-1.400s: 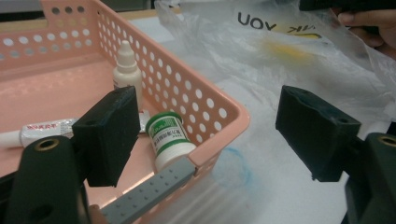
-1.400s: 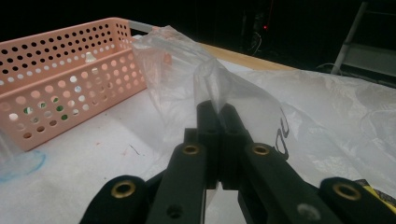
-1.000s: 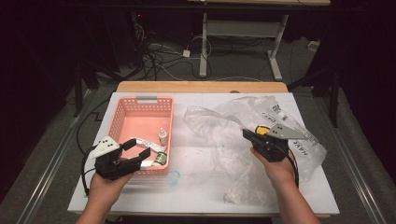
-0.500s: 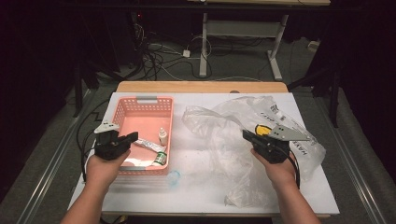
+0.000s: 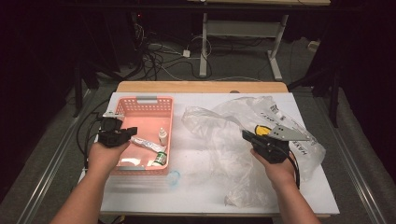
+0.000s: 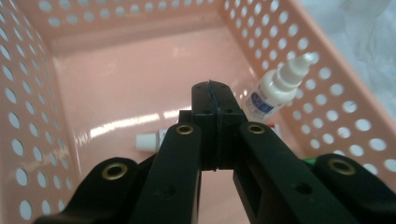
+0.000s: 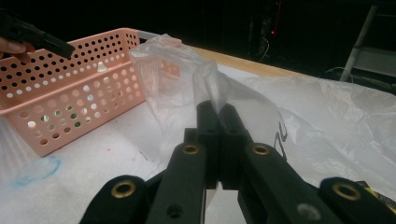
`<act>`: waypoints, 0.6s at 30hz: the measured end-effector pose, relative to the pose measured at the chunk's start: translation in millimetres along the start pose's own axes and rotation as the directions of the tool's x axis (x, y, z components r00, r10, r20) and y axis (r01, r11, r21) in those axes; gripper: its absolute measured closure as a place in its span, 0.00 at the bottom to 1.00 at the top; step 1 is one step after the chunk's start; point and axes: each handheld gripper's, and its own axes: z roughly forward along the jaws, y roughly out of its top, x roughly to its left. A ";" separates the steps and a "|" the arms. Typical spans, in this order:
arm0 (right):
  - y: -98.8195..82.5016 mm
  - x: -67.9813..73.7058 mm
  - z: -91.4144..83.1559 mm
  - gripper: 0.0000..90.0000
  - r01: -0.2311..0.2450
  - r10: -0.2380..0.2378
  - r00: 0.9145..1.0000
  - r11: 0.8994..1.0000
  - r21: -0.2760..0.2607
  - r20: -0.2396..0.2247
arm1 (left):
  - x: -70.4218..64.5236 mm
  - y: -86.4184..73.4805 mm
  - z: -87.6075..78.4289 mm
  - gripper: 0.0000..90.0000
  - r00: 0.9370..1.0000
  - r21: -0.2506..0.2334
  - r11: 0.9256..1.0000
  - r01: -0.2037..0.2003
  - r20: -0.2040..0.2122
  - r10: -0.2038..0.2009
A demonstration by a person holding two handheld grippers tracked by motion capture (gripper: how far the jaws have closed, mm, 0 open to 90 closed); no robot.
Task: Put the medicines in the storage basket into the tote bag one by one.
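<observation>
Left claw (image 6: 215,100) closed, empty, over one basket (image 6: 299,42); right claw (image 7: 219,121) pinching one plastic bag (image 7: 187,74).

White-topped bench (image 5: 210,186) with a wooden far edge. Pink perforated plastic basket (image 5: 140,105) lies under the left gripper (image 5: 122,133). Crumpled clear plastic bag (image 5: 219,140) spreads around the right gripper (image 5: 247,136). Blue smudge (image 5: 173,177) between the grippers.

the basket (image 5: 145,106) is salmon pink, dotted with round holes. the dropper bottle (image 6: 275,91) is white with a blue label. the bag (image 5: 219,135) is clear, printed in black. the table (image 5: 205,186) is white, with a wooden far edge.
</observation>
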 end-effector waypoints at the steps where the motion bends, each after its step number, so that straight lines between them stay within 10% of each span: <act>1: 0.1 -0.6 0.6 1.00 -0.001 0.001 1.000 1.000 -0.002 -0.002 | 0.5 1.9 3.1 0.98 1.000 0.029 1.000 -0.007 -0.008 0.007; 7: -0.4 -1.8 3.1 1.00 -0.009 0.009 1.000 1.000 -0.001 -0.003 | 8.6 10.3 27.5 0.98 0.999 0.223 0.975 0.005 -0.053 0.007; 10: -0.3 -1.0 2.4 1.00 0.003 -0.003 1.000 1.000 0.001 0.003 | 13.2 13.0 37.4 0.98 0.999 0.343 0.939 0.019 -0.051 -0.002; 13: 0.7 -0.4 0.6 1.00 0.013 -0.013 1.000 1.000 -0.004 0.007 | 10.8 13.8 44.0 0.98 0.999 0.395 0.919 0.004 -0.034 0.010; 18: 2.9 -0.6 -7.8 1.00 0.005 -0.005 1.000 1.000 -0.026 0.009 | 1.5 16.2 52.2 0.98 0.999 0.396 0.918 -0.020 -0.028 0.034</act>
